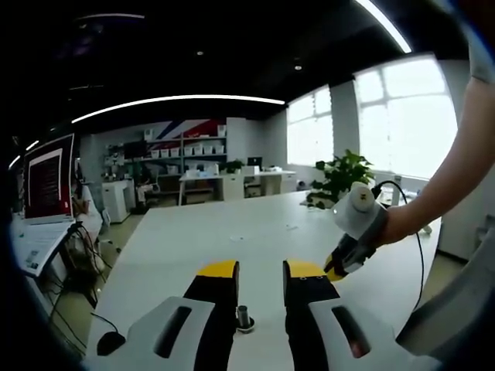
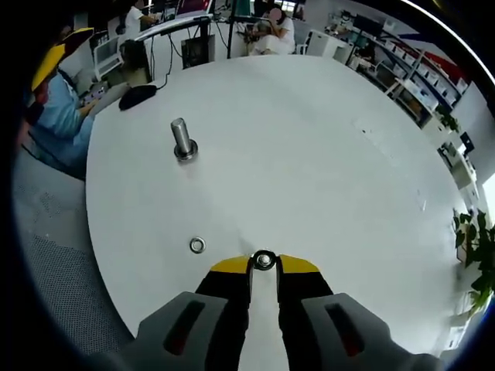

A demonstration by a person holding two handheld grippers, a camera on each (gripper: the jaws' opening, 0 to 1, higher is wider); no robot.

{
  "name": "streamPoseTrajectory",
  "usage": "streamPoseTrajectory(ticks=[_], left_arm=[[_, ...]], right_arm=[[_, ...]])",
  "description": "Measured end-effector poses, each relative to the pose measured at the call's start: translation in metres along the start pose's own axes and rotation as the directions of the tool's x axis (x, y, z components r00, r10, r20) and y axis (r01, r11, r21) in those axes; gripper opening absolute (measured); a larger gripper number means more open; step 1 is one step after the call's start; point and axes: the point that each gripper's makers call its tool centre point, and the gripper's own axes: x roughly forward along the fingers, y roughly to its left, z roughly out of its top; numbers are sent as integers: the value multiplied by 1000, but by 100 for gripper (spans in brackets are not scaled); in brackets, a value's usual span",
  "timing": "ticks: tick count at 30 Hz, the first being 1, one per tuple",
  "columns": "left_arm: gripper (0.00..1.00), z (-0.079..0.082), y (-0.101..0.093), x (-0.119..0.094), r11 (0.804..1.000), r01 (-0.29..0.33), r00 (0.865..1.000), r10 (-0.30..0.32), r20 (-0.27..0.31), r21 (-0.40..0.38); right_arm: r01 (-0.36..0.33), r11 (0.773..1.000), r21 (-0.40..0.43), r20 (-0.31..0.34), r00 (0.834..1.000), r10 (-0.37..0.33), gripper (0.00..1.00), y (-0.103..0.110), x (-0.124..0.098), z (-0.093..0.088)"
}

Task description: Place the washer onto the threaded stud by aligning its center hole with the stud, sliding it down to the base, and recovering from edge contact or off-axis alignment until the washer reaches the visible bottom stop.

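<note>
A short threaded metal stud (image 2: 182, 137) stands upright on its round base on the white table (image 2: 325, 154). My right gripper (image 2: 264, 263) is shut on a small metal washer (image 2: 264, 260), held at its yellow fingertips low over the table, well short of the stud. A second washer (image 2: 197, 246) lies flat on the table to the left of those jaws. In the left gripper view the stud (image 1: 244, 316) shows between the jaws of my open left gripper (image 1: 263, 269), touching neither. The right gripper (image 1: 338, 269) comes in from the right in a person's hand.
A black mouse (image 2: 138, 96) lies near the table's far edge, also seen as the mouse (image 1: 110, 342). A laptop (image 1: 46, 185) stands at the left and a potted plant (image 1: 340, 178) beyond the table. People sit at desks (image 2: 271, 31) behind.
</note>
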Motion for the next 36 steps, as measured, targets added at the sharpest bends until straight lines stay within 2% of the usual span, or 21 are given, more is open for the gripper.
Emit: streamPoseTrajectory(ticks=[36], left_arm=[[20,-1,4,-1,1000,-18,1000,18,-6,-2]], right_arm=[[-2,1000,15,1,1000,2,15,1,4,-4]])
